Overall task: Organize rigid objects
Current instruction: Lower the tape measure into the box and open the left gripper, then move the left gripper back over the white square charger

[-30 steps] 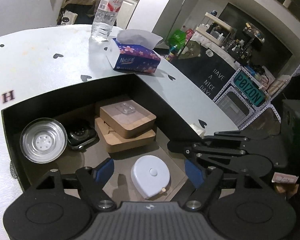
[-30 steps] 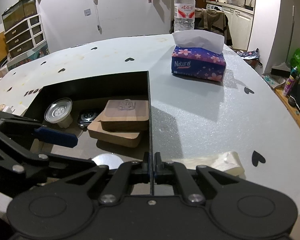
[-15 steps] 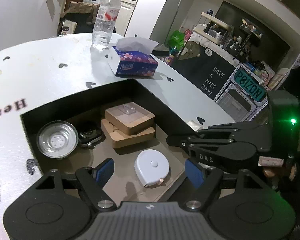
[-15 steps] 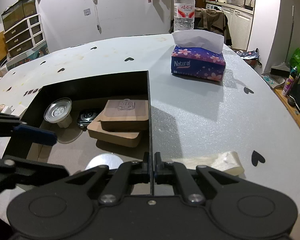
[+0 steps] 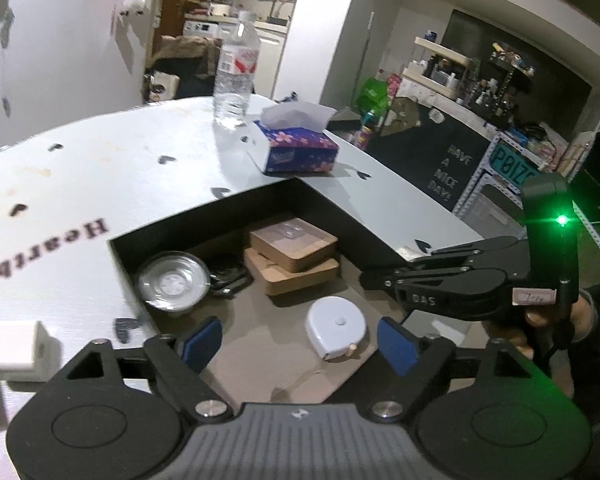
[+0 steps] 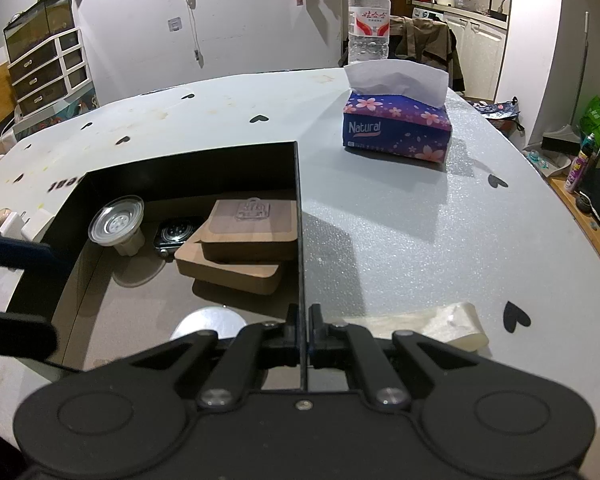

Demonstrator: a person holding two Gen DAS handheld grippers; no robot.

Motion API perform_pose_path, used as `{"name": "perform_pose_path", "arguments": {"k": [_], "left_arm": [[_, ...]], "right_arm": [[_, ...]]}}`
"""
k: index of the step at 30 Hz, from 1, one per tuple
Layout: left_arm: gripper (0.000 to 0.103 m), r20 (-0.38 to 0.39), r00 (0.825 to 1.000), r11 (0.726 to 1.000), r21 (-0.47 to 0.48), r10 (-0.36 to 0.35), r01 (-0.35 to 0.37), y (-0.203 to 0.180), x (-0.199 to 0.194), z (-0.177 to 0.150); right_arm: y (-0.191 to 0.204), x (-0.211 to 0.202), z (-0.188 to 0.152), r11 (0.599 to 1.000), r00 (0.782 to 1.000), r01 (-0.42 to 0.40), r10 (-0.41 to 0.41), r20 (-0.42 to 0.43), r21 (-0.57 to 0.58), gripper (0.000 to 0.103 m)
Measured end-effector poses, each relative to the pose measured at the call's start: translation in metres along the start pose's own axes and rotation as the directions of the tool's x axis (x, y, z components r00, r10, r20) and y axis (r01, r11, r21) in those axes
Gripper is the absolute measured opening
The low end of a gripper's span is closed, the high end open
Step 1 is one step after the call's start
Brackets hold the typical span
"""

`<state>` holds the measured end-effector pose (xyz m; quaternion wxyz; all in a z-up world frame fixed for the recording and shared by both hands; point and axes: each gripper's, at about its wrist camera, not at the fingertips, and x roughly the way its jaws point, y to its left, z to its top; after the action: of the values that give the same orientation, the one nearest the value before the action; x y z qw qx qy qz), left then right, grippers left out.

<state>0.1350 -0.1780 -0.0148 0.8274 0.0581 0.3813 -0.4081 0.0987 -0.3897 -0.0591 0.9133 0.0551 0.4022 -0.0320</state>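
Right wrist view: we see the right gripper (image 6: 301,322) clamped shut on the black box's (image 6: 192,164) thin side wall.
Inside the box lie stacked wooden trays (image 5: 294,258), a metal dish (image 5: 172,282) and a white tape measure (image 5: 336,326); our left gripper (image 5: 300,342), jaws just opening, holds nothing.

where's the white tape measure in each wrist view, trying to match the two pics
Left wrist view: the white tape measure lies on the box floor, lower centre, just ahead of the blue pads.
Right wrist view: only its top edge shows, bottom centre-left, behind the gripper body.
Shared landmark: the stacked wooden boxes just beyond it in both views.
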Motion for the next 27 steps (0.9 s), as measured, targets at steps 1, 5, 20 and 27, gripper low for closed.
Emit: {"name": "perform_pose_path", "arguments": {"k": [1,5,20,27], "left_arm": [[0.090,0.007,1.000,1.000,0.000,0.009,-0.009,0.001,-0.003,-0.001],[0.098,0.032,0.997,0.998,0.000,0.066,-0.066,0.006,-0.016,-0.006],[0.103,0.122,0.937,0.942,-0.122,0.328,-0.314,0.059,-0.060,-0.036],[0.103,0.126,0.910,0.907,-0.211,0.395,-0.364,0.087,-0.060,-0.049]], "right_arm": [[0.000,0.000,0.000,1.000,1.000,0.000,0.000,0.000,0.000,0.004],[0.000,0.000,0.000,1.000,1.000,0.000,0.000,0.000,0.000,0.004],[0.000,0.000,0.000,1.000,1.000,0.000,0.000,0.000,0.000,0.004],[0.000,0.000,0.000,1.000,1.000,0.000,0.000,0.000,0.000,0.004]]}}
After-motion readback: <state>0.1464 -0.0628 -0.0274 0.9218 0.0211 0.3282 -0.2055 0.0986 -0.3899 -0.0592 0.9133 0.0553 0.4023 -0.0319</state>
